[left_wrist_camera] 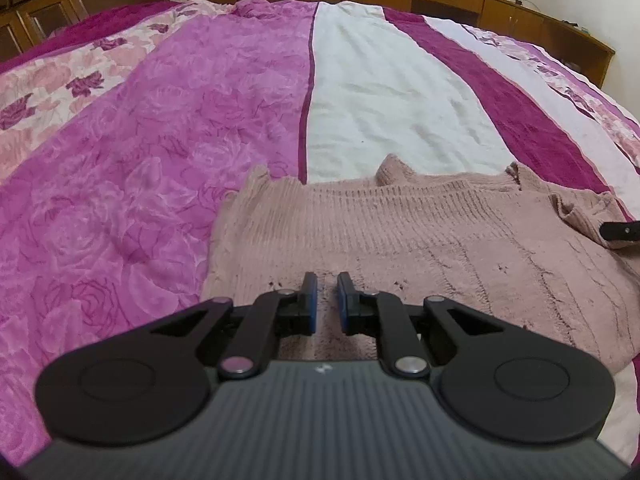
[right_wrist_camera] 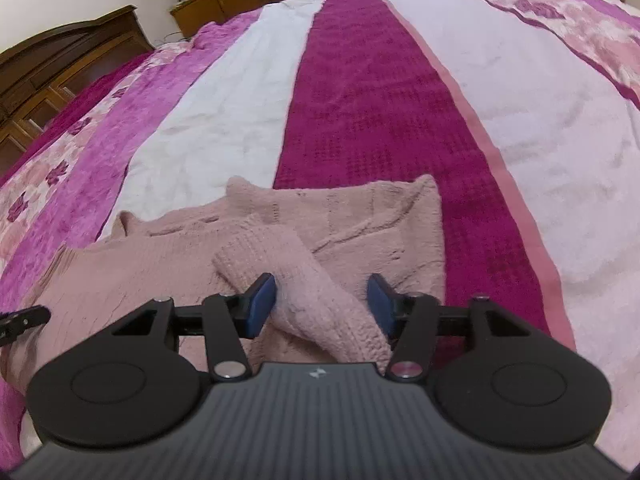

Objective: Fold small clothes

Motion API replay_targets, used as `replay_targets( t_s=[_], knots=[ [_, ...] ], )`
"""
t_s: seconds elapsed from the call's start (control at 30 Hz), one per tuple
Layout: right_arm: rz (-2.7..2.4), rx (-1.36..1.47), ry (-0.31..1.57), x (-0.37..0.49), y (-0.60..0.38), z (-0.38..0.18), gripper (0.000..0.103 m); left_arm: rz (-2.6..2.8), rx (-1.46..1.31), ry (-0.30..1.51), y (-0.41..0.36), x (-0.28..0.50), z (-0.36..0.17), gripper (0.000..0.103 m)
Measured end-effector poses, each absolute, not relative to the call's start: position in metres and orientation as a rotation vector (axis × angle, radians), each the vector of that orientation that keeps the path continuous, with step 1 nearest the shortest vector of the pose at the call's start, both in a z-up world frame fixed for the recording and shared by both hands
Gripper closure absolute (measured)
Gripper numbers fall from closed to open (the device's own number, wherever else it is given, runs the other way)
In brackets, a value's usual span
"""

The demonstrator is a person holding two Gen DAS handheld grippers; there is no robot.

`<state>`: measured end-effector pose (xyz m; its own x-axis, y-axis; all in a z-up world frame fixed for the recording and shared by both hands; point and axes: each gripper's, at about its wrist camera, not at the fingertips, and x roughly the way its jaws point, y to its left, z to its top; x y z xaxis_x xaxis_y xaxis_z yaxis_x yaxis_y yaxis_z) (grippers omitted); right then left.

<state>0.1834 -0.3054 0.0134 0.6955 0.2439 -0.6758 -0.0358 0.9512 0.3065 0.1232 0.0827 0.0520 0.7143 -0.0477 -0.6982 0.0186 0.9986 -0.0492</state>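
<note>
Your right tongs (right_wrist_camera: 322,300) stand apart around the sweater sleeve (right_wrist_camera: 296,280) at lower centre and may snag the body beneath, while your left tongs (left_wrist_camera: 327,300), nearly together, hold nothing.

Dusty-pink knit sweater (left_wrist_camera: 420,236) flat on bed (left_wrist_camera: 380,112), ribbed hem band across far edge, cable pattern on body. Lies directly beneath and ahead of left tool (left_wrist_camera: 327,300). Sleeve (right_wrist_camera: 312,292) folded diagonally over body, running between pads of right tool (right_wrist_camera: 322,304). Far corner of garment squared off beyond right tool.
</note>
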Motion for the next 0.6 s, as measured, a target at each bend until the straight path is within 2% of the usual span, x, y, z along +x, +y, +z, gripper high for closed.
replay_targets(
  t_s=[0.03, 0.17, 0.33, 0.5, 0.6],
  knots=[
    [0.173, 0.281, 0.782, 0.18, -0.303, 0.014, 0.081, -0.036, -0.042, 0.775, 0.083, 0.123, 0.052, 0.089],
    [0.227, 0.187, 0.686, 0.158, -0.284, 0.029, 0.087, -0.037, -0.031, 0.772, 0.082, 0.122, 0.05, 0.09],
    [0.336, 0.094, 0.64, 0.134, -0.259, 0.04, 0.088, -0.039, -0.038, 0.771, 0.083, 0.122, 0.048, 0.09],
    [0.404, 0.069, 0.712, 0.124, -0.243, 0.026, 0.088, -0.039, -0.062, 0.777, 0.086, 0.123, 0.046, 0.09],
    [0.407, 0.098, 0.704, 0.117, -0.246, 0.023, 0.081, -0.042, -0.065, 0.778, 0.086, 0.123, 0.046, 0.09]
  ],
)
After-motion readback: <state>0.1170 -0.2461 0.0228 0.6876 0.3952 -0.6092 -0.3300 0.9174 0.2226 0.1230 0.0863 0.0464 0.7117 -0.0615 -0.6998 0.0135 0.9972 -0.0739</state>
